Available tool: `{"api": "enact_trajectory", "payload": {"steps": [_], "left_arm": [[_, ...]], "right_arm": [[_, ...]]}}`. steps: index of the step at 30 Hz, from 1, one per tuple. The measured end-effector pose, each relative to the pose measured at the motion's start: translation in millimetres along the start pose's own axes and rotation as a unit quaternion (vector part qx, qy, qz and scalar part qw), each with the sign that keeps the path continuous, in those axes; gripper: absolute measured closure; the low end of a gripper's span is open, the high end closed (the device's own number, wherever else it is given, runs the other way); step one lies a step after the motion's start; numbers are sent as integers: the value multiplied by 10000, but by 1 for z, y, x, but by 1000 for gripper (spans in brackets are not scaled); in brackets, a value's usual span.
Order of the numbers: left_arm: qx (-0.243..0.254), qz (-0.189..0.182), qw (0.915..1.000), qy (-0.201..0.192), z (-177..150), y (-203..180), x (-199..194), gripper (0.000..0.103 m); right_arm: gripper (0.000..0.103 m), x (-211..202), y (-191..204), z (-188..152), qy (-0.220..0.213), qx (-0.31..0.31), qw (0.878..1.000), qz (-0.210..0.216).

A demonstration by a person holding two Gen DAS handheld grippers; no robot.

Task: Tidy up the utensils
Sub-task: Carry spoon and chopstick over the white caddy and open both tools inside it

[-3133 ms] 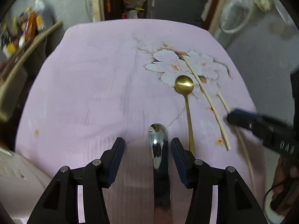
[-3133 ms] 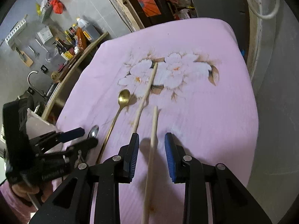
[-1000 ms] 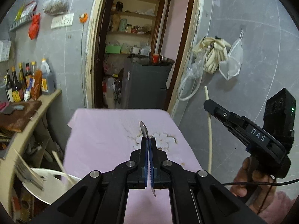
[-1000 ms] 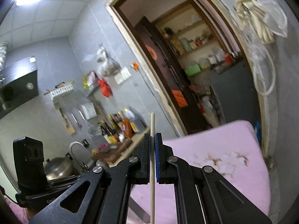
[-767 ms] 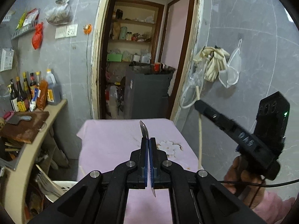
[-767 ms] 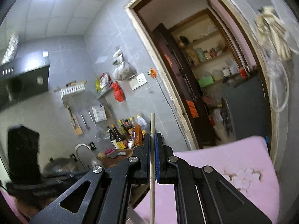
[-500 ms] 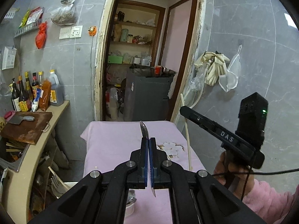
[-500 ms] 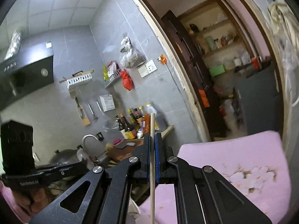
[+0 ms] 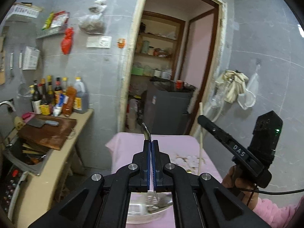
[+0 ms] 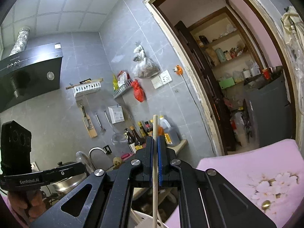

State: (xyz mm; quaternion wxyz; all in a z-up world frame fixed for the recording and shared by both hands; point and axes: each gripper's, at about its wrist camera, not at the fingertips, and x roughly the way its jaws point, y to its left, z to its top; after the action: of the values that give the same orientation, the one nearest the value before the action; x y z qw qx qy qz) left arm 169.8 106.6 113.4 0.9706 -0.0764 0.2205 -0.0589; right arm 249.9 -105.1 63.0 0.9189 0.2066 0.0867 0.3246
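Note:
My left gripper [image 9: 151,142] is shut on a silver spoon [image 9: 146,131], held upright with its bowl above the fingertips and its handle end hanging over a white utensil basket [image 9: 144,215] that holds cutlery. My right gripper [image 10: 155,138] is shut on a pale wooden chopstick [image 10: 155,171], also upright. That gripper [image 9: 201,118] and chopstick [image 9: 200,133] show at the right of the left wrist view. The left gripper's body [image 10: 43,174] shows at the lower left of the right wrist view. A gold spoon [image 10: 266,203] lies on the pink floral tablecloth [image 10: 256,172].
A counter [image 9: 62,144] at the left carries a wooden cutting board with a cleaver [image 9: 42,122] and several sauce bottles [image 9: 57,96]. A sink tap [image 10: 95,150] and pot stand further left. A dark cabinet [image 9: 167,110] fills the doorway behind the table.
Both grippers closed on the spoon and the chopstick, lifted them off the cloth and tilted up. Over the last second both views swung left toward the counter, and the white basket came under the left gripper.

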Motion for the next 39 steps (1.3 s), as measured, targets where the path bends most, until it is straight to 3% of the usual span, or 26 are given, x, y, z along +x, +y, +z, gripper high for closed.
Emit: {"api": "enact_trajectory", "payload": {"steps": [6, 14, 28, 39], "left_arm": [[-267, 468, 9985, -17, -15, 37, 2, 101], [-294, 858, 9958, 130, -43, 60, 28, 101], [-136, 705, 9958, 565, -79, 59, 53, 101], [-582, 444, 9934, 888, -91, 63, 64, 99]], "right_arm": [[99, 18, 18, -14, -319, -109, 9993, -143], [99, 39, 28, -52, -208, -234, 9971, -692], [98, 48, 18, -94, 362, -207, 9943, -980], [97, 35, 16, -101, 703, -276, 9938, -812]]}}
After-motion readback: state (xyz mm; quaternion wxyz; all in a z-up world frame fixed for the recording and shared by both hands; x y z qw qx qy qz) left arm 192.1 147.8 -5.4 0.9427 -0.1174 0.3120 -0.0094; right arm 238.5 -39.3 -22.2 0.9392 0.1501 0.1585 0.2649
